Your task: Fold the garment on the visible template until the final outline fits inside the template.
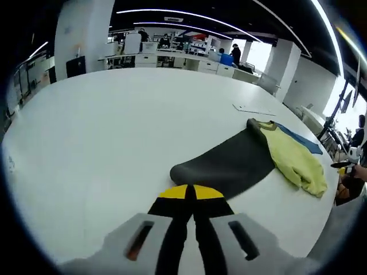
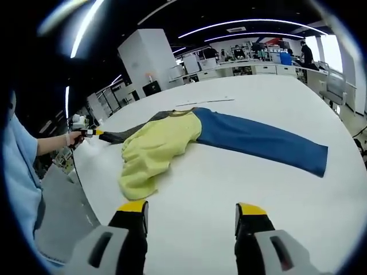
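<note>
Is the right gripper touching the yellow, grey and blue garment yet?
Apart. In the right gripper view, the open right gripper has bare white table between its tips and the garment.

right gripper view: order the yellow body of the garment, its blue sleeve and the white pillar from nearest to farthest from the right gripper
1. The crumpled yellow body of the garment, on the white table just ahead and left of the open right gripper.
2. The long blue sleeve, spread flat beyond it, running off to the right.
3. The square white pillar, far behind the table, upper left.
</note>
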Action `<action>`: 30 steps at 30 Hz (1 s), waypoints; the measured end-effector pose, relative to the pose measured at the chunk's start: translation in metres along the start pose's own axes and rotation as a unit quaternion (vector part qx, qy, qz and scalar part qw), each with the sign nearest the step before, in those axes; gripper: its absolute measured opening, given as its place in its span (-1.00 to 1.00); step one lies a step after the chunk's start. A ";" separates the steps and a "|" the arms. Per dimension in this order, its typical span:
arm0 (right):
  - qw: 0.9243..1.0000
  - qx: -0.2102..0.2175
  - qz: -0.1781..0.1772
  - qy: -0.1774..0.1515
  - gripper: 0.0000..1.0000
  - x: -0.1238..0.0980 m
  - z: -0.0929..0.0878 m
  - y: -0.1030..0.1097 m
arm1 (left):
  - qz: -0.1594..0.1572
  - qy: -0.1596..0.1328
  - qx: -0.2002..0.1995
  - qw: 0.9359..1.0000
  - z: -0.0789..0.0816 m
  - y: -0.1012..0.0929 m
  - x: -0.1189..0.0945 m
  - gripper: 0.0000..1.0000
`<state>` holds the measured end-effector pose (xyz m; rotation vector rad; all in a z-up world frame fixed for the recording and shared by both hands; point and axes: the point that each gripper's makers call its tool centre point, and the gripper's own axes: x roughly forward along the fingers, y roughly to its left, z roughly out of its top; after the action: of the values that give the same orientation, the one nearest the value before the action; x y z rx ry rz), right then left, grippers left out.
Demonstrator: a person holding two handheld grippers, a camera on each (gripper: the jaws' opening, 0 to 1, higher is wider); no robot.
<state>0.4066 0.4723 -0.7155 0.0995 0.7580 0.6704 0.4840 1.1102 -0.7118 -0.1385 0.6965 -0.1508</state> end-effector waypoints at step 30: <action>1.000 -0.005 0.001 0.005 0.19 0.005 0.000 0.002 | 0.022 0.032 -0.032 0.999 -0.058 -0.003 -0.003 -1.00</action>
<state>0.4083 0.4764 -0.7175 0.0877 0.7635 0.6774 0.4440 1.1037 -0.7530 -0.1810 0.7679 -0.0906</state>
